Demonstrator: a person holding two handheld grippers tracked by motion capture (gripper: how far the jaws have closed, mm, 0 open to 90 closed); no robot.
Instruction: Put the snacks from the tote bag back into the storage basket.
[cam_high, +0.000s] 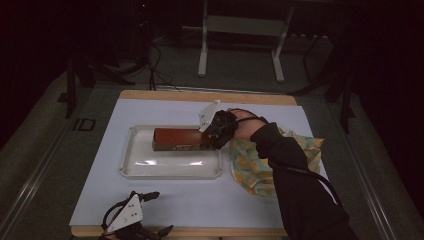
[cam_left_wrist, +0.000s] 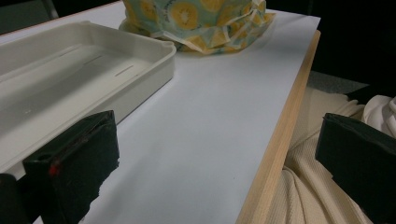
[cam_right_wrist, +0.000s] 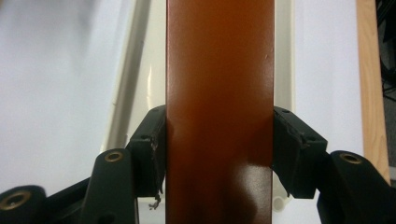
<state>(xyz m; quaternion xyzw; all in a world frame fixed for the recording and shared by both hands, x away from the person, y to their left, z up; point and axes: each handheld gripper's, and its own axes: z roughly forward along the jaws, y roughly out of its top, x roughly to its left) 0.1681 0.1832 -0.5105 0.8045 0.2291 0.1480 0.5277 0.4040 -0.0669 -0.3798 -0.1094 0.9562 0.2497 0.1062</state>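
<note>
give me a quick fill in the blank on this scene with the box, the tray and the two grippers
1. The right gripper is shut on the long ______-coloured box.
2. The box is over the white ______, whose rim shows near the person.
3. The left gripper lies on the table with its jaws ______.
4. The cloth printed with yellow fruit slices lies to the ______ of the tray in the high view.

Missing words: brown; tray; open; right

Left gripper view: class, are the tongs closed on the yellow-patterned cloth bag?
No: the left tongs stand wide open over bare table, the yellow-patterned cloth bag far off.
</note>
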